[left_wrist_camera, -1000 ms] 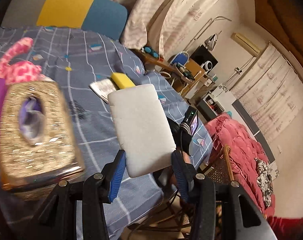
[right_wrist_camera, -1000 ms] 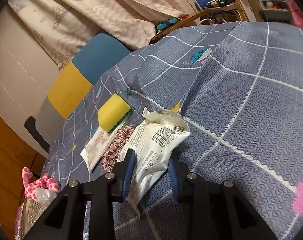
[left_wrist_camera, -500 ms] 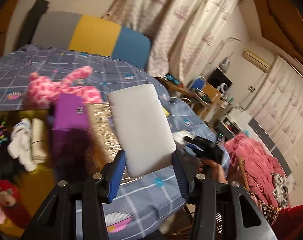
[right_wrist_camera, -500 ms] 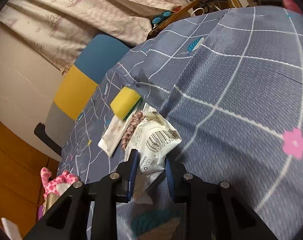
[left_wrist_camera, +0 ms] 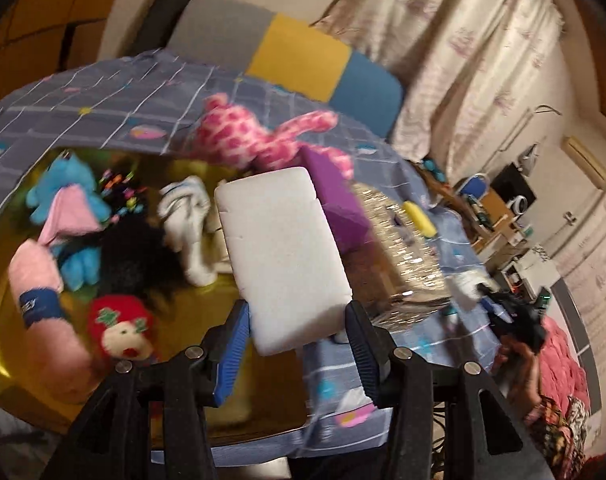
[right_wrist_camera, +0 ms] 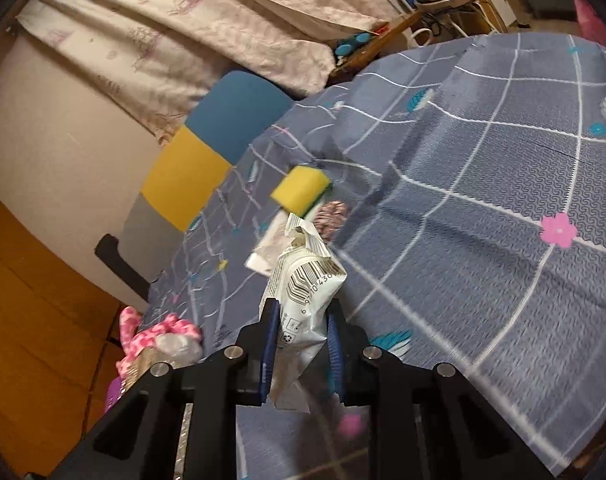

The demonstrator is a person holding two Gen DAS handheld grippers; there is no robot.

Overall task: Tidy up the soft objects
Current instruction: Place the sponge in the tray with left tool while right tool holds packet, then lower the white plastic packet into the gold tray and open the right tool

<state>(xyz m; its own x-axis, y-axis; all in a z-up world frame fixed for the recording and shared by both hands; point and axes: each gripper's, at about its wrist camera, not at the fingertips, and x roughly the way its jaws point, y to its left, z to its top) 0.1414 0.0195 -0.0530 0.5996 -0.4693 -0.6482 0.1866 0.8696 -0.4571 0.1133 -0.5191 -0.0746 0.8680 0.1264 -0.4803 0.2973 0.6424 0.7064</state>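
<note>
In the left wrist view my left gripper (left_wrist_camera: 297,332) holds a white sponge block (left_wrist_camera: 283,256) by its near end, and its jaws are easing open. The block hangs over a gold tray (left_wrist_camera: 259,392) that holds several soft toys: a blue plush (left_wrist_camera: 63,184), white socks (left_wrist_camera: 187,216), a black furry thing (left_wrist_camera: 135,256) and a red plush (left_wrist_camera: 119,328). My right gripper (right_wrist_camera: 303,344) is shut on a crumpled white packet with a barcode (right_wrist_camera: 307,292), lifted off the blue patterned tablecloth (right_wrist_camera: 463,260).
On the cloth lie a yellow-green sponge (right_wrist_camera: 301,190), a pink scrunchie (right_wrist_camera: 331,216) and a flat white packet (right_wrist_camera: 267,252). A pink spotted plush (left_wrist_camera: 255,136), a purple box (left_wrist_camera: 335,200) and a glittery tissue box (left_wrist_camera: 399,256) stand beside the tray. A colour-block chair (right_wrist_camera: 207,160) stands behind.
My left gripper swung left with the white sponge, from over the tissue box to over the gold tray. My right gripper closed tighter on the packet and lifted it off the cloth.
</note>
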